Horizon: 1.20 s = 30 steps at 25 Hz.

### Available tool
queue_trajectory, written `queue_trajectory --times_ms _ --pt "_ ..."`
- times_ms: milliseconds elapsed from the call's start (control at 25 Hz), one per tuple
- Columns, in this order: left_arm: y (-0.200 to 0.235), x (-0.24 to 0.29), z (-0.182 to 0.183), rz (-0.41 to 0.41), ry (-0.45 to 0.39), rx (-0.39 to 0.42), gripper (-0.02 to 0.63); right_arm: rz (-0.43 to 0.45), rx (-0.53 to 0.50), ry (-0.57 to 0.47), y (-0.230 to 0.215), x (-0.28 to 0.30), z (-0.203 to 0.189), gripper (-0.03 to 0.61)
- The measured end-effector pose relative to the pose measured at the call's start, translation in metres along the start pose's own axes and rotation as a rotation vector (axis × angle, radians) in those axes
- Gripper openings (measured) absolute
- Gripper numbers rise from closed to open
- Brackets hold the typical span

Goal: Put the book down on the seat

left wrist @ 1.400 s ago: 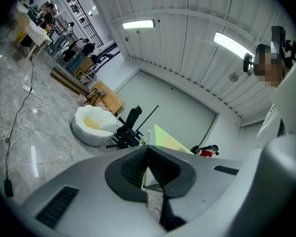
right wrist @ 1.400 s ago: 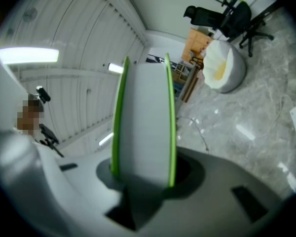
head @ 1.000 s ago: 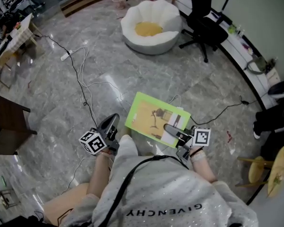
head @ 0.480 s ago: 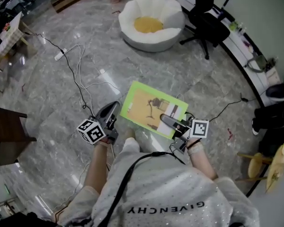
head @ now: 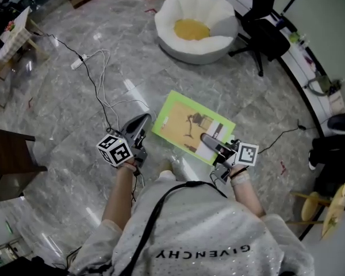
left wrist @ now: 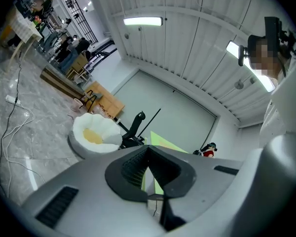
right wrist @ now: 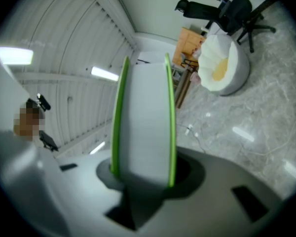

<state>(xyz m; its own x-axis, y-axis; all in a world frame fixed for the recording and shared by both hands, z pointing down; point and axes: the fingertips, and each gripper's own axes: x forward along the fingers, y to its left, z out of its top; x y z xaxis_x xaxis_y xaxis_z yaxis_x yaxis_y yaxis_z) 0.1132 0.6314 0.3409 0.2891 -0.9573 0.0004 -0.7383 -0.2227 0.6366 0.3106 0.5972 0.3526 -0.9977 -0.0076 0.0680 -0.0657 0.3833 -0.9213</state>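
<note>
Grey marble floor [head: 63, 96] fills the scene, and the person stands on it with a gripper in each hand. The white, petal-shaped seat [head: 196, 30] with its yellow middle lies well ahead of both sets of fingers, beyond the book's far edge. Nothing rests on it. A black office chair [head: 267, 33] stands just beside the seat, further off to the right of the fingers.

The green book [head: 187, 128] is in the air, roughly flat, reaching forward and leftward from the right gripper [head: 210, 142]. That gripper's fingers are clamped on the book's near edge. In the right gripper view the two green covers and the pale page block between them fill the gap from one finger to the other.

The left gripper [head: 139, 125] is beside the book's left edge, apart from it. Its fingers look closed tip to tip, with nothing between them.

Loose cables [head: 100, 91] trail over the floor ahead and left of the fingers.

The book is lifted and securely held, so the pick-up looks done. What remains is to carry it to the seat, lower it and let go.
</note>
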Motion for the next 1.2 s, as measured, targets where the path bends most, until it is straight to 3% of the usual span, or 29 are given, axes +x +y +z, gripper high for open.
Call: queue_trajectory --times_ms 320,920,1040,1200 --pt "0.036 0.002 0.021 0.001 0.012 0.008 0.025 -0.006 0.018 -0.068 -0.009 0.032 0.022 0.144" --pt "0.071 0.04 0.031 -0.008 0.025 -0.027 0.025 -0.014 0.037 -0.054 -0.032 0.064 0.052 0.144" --pt "0.087 0.051 0.041 0.008 0.028 -0.031 0.025 -0.024 0.049 -0.045 -0.045 0.079 0.069 0.144" --pt "0.117 0.085 0.067 0.023 0.044 -0.038 0.025 -0.014 0.055 -0.048 -0.058 0.109 0.122 0.144"
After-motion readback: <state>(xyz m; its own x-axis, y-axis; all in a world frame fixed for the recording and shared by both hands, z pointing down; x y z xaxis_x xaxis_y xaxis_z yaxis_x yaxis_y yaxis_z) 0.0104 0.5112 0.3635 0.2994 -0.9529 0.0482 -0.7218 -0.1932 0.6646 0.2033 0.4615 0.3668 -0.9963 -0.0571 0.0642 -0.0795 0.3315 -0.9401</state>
